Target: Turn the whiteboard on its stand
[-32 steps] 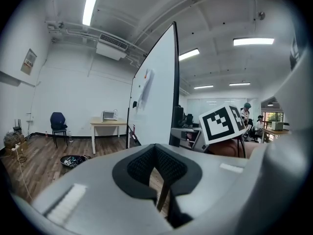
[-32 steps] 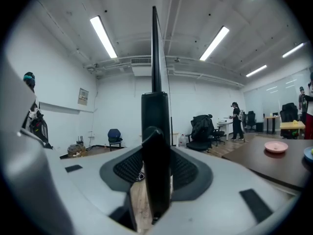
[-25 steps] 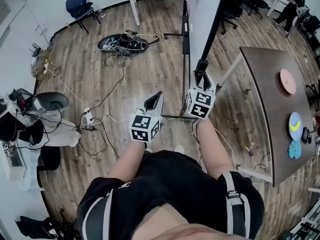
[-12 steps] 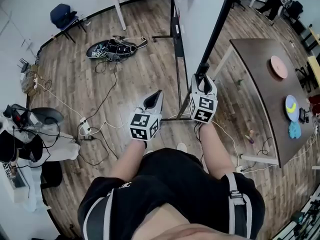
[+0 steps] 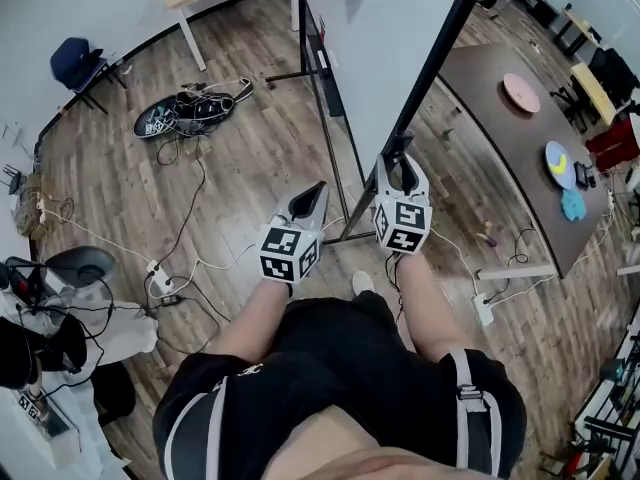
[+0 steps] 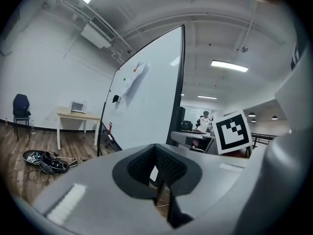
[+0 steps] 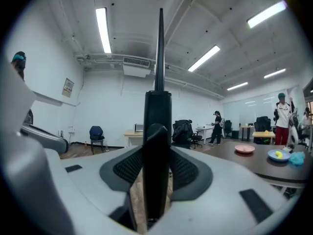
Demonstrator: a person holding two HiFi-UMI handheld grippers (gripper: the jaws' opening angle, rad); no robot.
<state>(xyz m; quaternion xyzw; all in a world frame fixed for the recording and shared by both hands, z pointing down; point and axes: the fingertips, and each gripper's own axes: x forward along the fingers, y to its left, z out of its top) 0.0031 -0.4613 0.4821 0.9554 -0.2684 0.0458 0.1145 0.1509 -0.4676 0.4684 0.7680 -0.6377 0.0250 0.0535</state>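
Whiteboard stands upright on its stand on the wooden floor, just ahead of me and edge-on to my right gripper. That gripper's jaws are clamped on the board's black edge frame, low on the board, and they sit fairly wide around it. My left gripper hangs just to the left, clear of the board, its jaws drawn together on nothing. A dark tabletop lies to the right of the board, with a pink plate on it.
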